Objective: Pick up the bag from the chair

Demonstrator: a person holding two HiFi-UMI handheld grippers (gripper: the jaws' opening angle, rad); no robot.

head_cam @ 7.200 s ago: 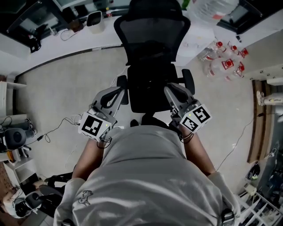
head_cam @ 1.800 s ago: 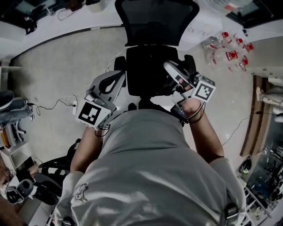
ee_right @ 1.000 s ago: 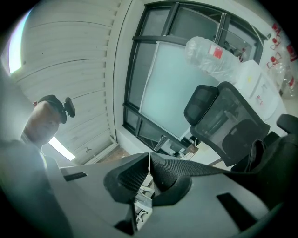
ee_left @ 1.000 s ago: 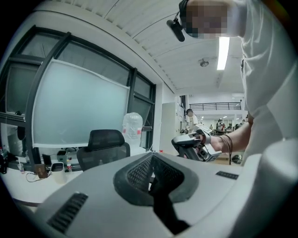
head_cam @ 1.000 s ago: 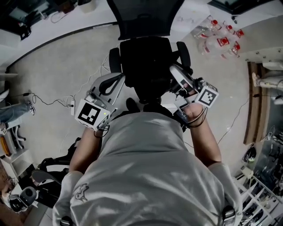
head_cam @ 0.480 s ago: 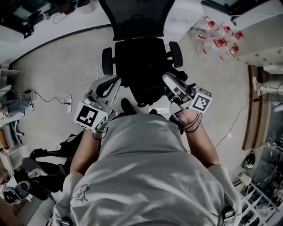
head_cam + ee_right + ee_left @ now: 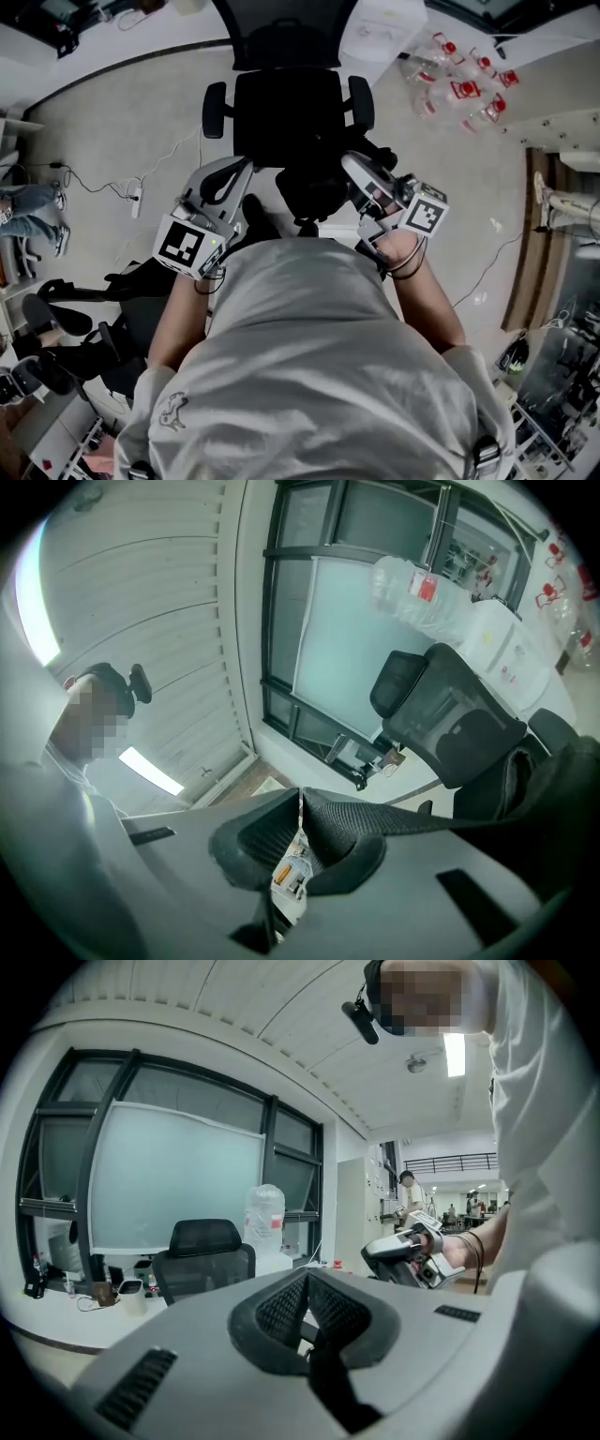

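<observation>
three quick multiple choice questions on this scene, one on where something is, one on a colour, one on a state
1. Where is the bag?
A. lying on the white desk
B. hanging from the right gripper, between the chair and the person
C. lying on the floor

2. What colour is the chair?
A. black
B. red
C. white

3. How is the left gripper?
A. wide open
B. shut on the bag's strap
C. shut with nothing between its jaws

Answers:
1 B, the strap runs out from between the right gripper's closed jaws.
2 A, its seat, backrest and armrests are all black.
3 C, its pads meet with nothing between them in the left gripper view.
</observation>
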